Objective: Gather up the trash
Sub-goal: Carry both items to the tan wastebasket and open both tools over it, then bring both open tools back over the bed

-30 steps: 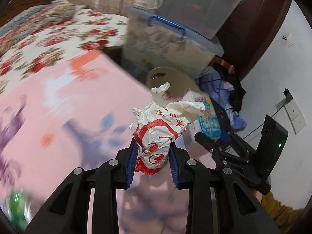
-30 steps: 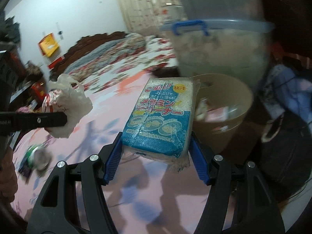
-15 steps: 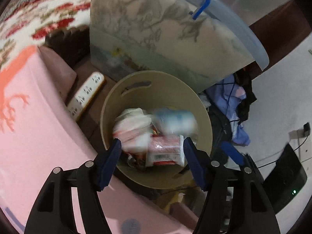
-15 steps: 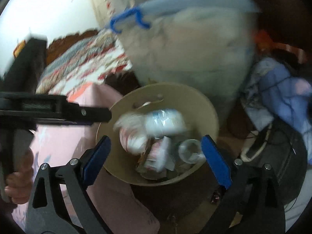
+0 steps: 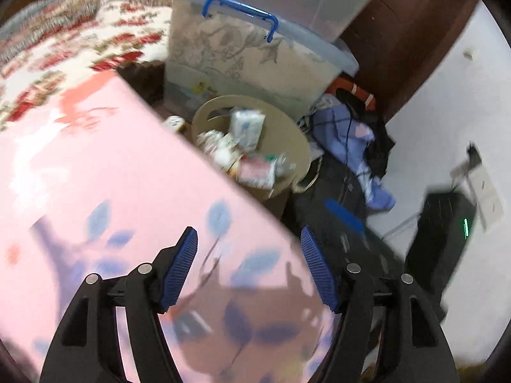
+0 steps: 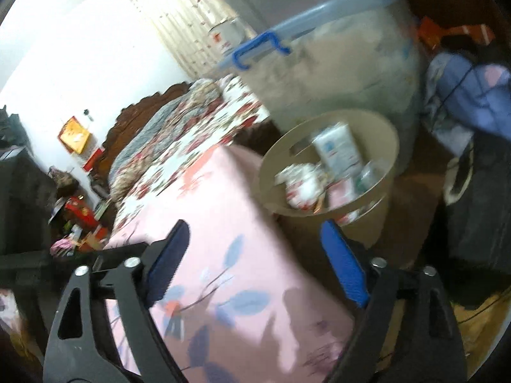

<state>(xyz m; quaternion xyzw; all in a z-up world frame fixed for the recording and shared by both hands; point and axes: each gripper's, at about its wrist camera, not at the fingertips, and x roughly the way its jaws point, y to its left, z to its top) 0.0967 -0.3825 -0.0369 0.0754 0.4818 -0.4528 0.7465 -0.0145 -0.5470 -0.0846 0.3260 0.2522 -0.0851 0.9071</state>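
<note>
A beige round trash bin (image 5: 297, 146) stands on the floor past the corner of the pink flowered table (image 5: 95, 185). It holds several wrappers, with the blue and white sponge pack (image 5: 247, 126) on top. The bin also shows in the right wrist view (image 6: 388, 140), with the pack (image 6: 338, 151) and a red and white crumpled wrapper (image 6: 300, 188) inside. My left gripper (image 5: 249, 265) is open and empty above the table corner. My right gripper (image 6: 255, 258) is open and empty above the table edge, short of the bin.
A large clear storage box with a blue handle (image 5: 249, 54) stands behind the bin. Clothes and a dark bag (image 5: 351, 140) lie on the floor to the right. A bed with a flowered quilt (image 5: 64, 44) is at the left.
Both grippers let go of their trash over the bin: the crumpled wrapper from the left, the sponge pack from the right. Both have since pulled back over the table, open and empty.
</note>
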